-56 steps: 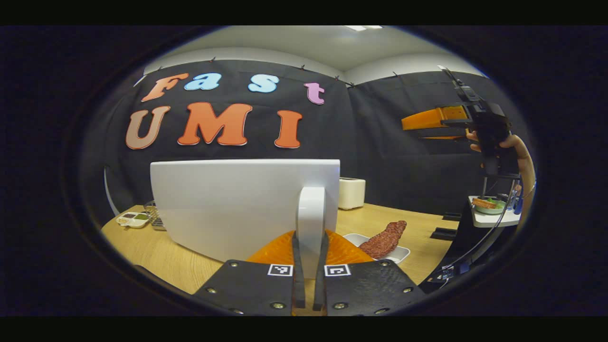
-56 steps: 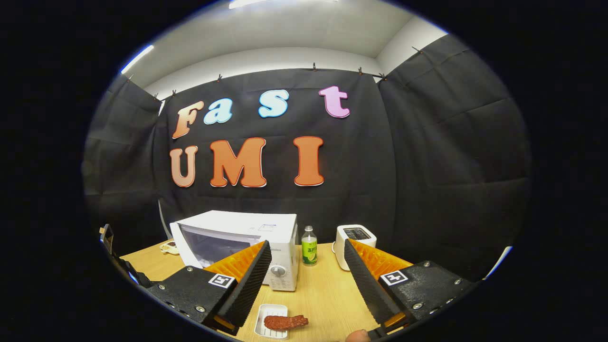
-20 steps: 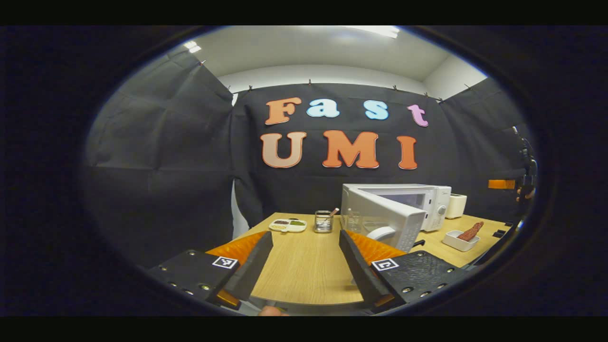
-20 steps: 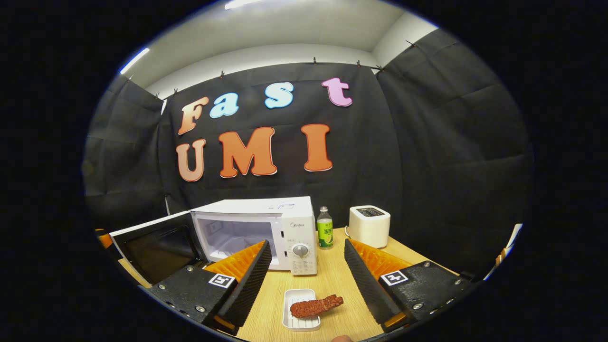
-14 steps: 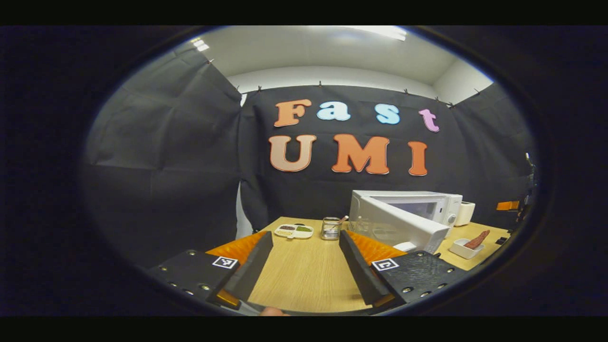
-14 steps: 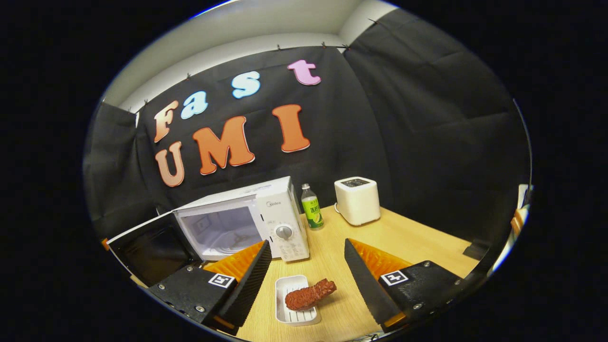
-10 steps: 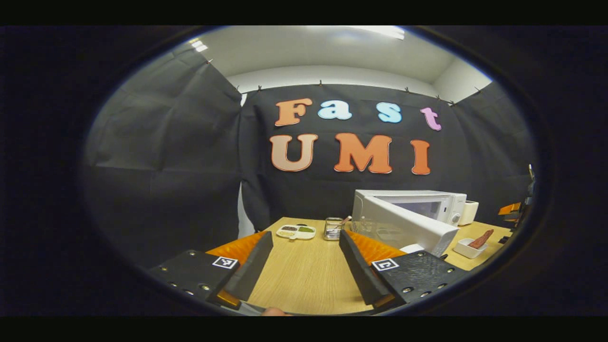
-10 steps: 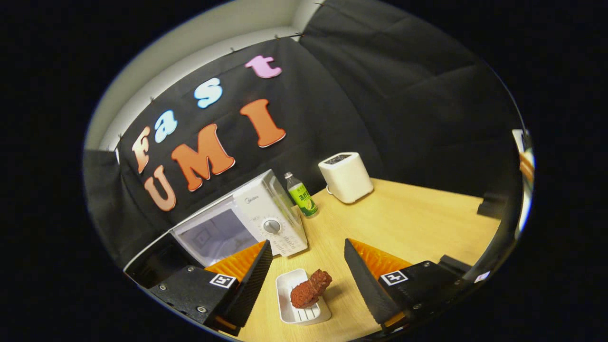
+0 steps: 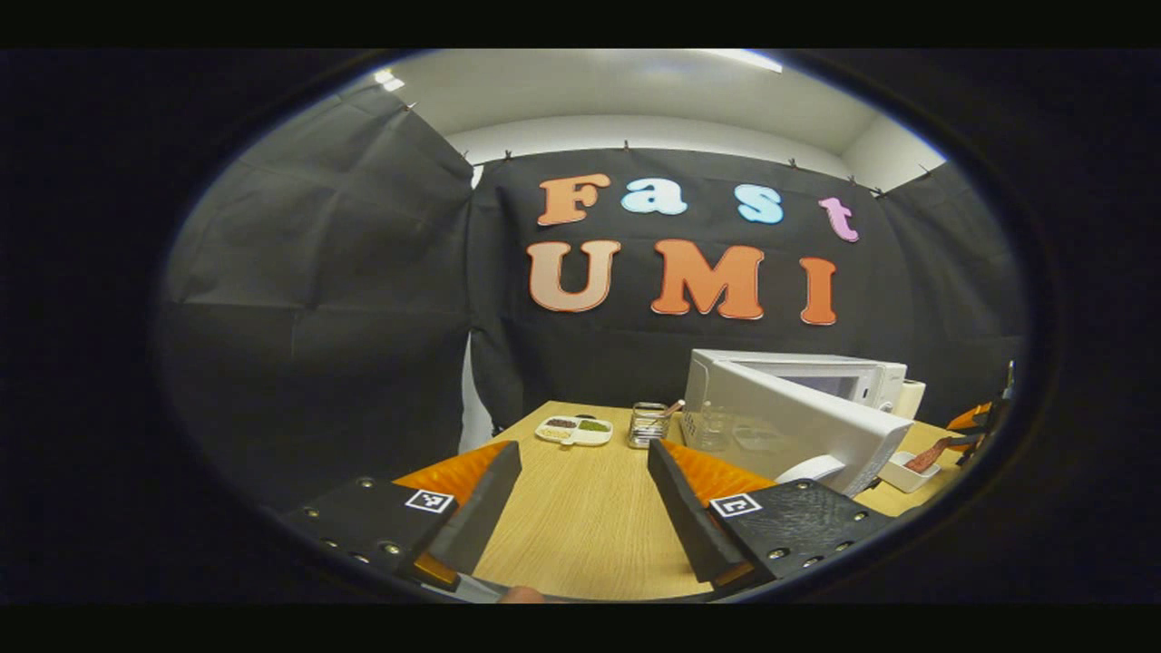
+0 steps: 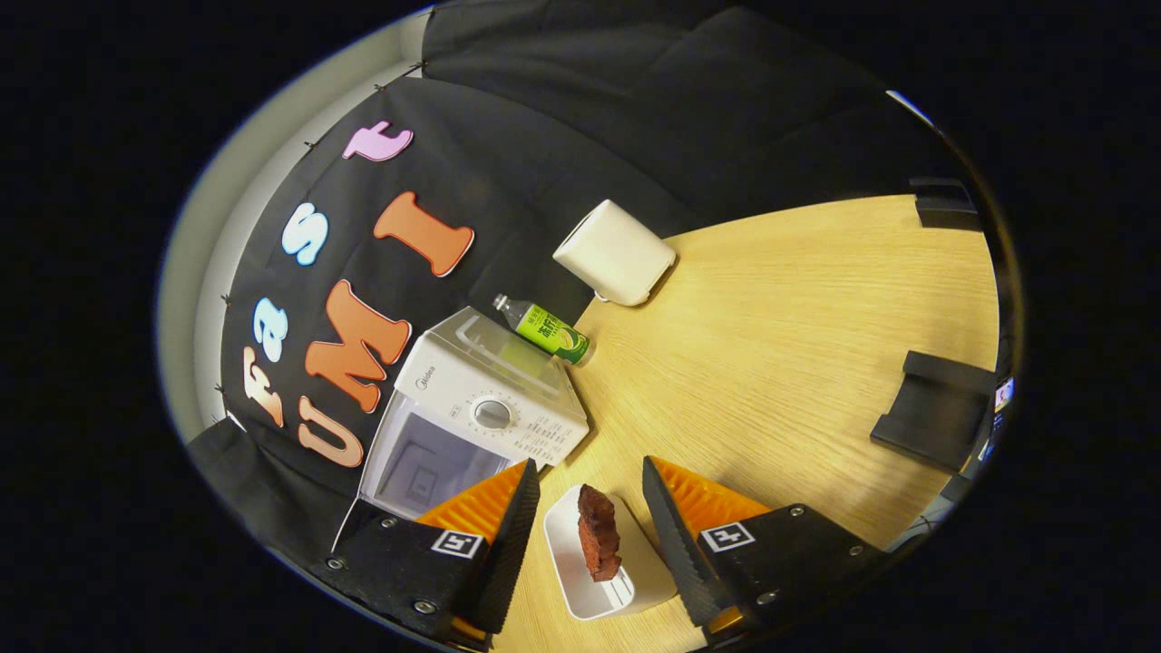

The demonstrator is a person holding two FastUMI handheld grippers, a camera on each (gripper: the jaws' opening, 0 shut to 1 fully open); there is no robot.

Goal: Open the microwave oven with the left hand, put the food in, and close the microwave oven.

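Observation:
The white microwave (image 10: pixel 490 399) stands on the wooden table with its door (image 9: pixel 798 424) swung open and its cavity (image 10: pixel 426 462) bare. A reddish-brown piece of food (image 10: pixel 599 533) lies on a small white dish (image 10: pixel 635 580) in front of it. My right gripper (image 10: pixel 589 470) is rolled to one side, low over the dish, open, with a finger on either side of the food and touching nothing. My left gripper (image 9: pixel 583 449) is open above the table, left of the door, holding nothing. The dish (image 9: pixel 902 472) and the right gripper (image 9: pixel 975 419) also show far right in the left gripper view.
A green bottle (image 10: pixel 544 331) and a white toaster (image 10: pixel 617 249) stand right of the microwave. Two black blocks (image 10: pixel 939 399) sit near the table's right edge. A sauce dish (image 9: pixel 573 429) and a glass jar (image 9: pixel 648 423) stand at the back left.
The left gripper let go of the door handle, opened and drew back to the left. The right gripper rolled over and dropped toward the dish, so the food now sits between its fingers.

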